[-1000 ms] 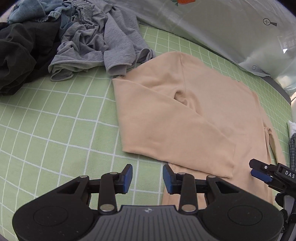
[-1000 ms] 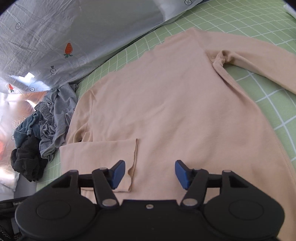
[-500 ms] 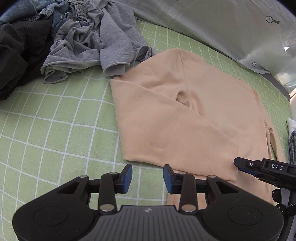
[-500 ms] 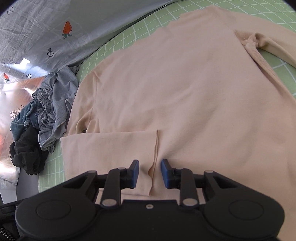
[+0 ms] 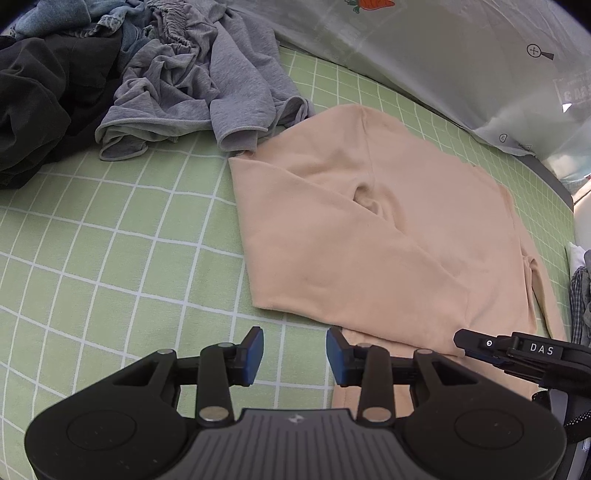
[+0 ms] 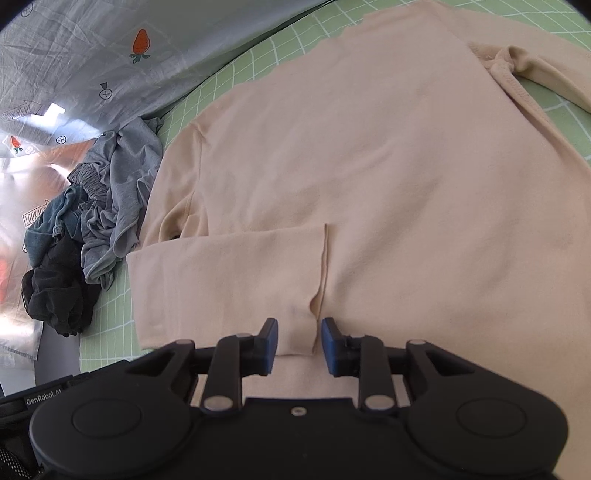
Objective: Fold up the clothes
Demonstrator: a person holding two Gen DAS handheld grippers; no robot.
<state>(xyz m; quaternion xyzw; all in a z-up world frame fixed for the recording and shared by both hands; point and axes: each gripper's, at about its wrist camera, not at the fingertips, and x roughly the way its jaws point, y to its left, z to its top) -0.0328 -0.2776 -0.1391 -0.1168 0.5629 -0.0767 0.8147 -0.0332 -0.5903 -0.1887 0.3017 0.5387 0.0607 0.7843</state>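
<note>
We see a bed with a green sheet [image 5: 110, 229] marked in a white grid. On it lies a beige long-sleeved top [image 5: 369, 236], spread flat with 1 sleeve folded across its body. Beside the top sits a heap of crumpled clothes: a grey garment [image 5: 192, 92] touching the top's shoulder, then denim [image 5: 55, 18] and black fabric [image 5: 37, 110].

Flat beige sweater [image 6: 369, 166], sleeve folded

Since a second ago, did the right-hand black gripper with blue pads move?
Yes. The right gripper came forward over the beige long-sleeved top, to the folded sleeve's cuff edge. Its jaws have just been closing around that cuff.
</note>
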